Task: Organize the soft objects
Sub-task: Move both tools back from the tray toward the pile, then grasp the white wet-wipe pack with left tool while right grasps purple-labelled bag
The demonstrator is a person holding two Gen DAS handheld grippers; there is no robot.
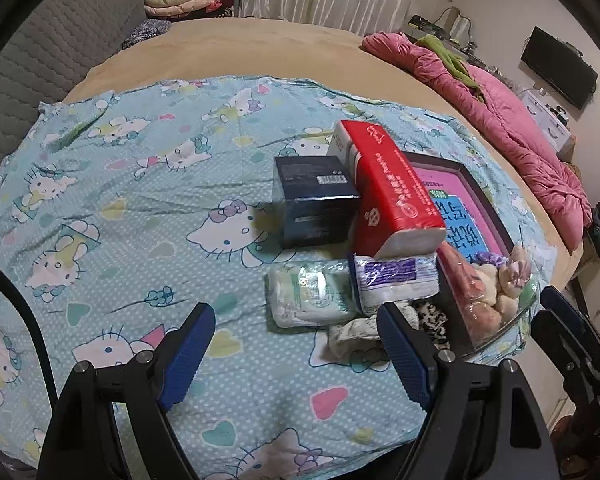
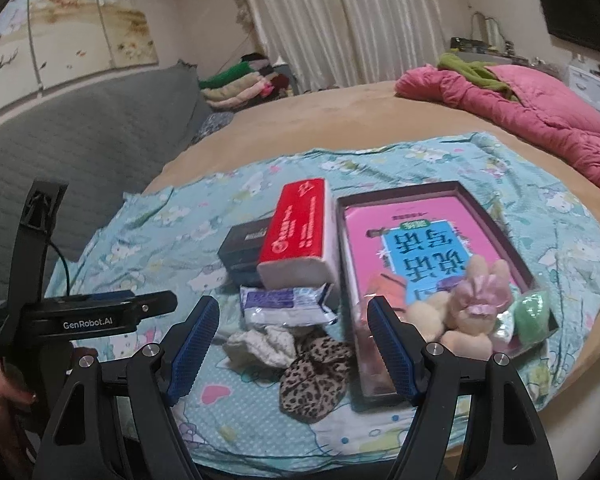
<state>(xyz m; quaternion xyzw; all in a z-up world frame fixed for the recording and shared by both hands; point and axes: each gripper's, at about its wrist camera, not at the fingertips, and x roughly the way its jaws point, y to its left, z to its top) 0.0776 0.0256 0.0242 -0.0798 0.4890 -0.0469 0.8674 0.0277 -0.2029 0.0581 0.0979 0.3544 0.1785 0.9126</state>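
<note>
Blue-padded, both the left gripper (image 1: 296, 354) and right gripper (image 2: 290, 346) are hovering wide open and empty over socks (image 2: 300, 360) beside the tray (image 2: 496, 224); next calls for descending and pinching one.

A tan bed (image 2: 300, 120) is covered in part by a light blue cartoon-cat sheet (image 1: 140, 208), and a grey quilted headboard (image 2: 80, 128) is seen along its left side. A crumpled pink quilt (image 2: 540, 112) is heaped at the far right of the bed, with a green cloth (image 2: 472, 66) lying on it. Folded clothes (image 2: 240, 84) are stacked beyond the headboard, white curtains (image 2: 340, 20) are hung behind them, and a dark screen (image 1: 560, 66) is mounted on the right wall.
</note>
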